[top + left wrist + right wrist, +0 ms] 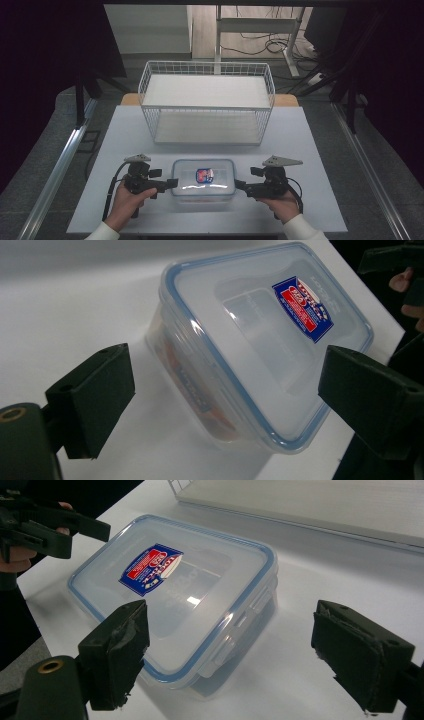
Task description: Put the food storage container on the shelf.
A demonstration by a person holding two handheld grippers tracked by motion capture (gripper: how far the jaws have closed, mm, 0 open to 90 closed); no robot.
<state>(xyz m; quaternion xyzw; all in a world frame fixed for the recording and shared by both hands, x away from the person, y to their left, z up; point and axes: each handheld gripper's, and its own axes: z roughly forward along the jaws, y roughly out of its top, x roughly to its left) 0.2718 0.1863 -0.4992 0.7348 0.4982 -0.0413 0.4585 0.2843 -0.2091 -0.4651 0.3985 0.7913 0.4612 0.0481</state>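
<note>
Box [203, 179] is sitting lidded on the desk [125, 130] between us while we are flanking it with left tongs [172, 183] and right tongs [236, 184], both spread wide, gripping nothing. Next we are judging each side must close squarely on an end before lifting.

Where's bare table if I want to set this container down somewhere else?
Bare patches: the table left of the wire basket, the strip to its right, and the band between the basket front and the container. Both basket shelves look bare too. It is crowded along the near edge, where the left hand-held gripper and right hand-held gripper flank the container.
</note>
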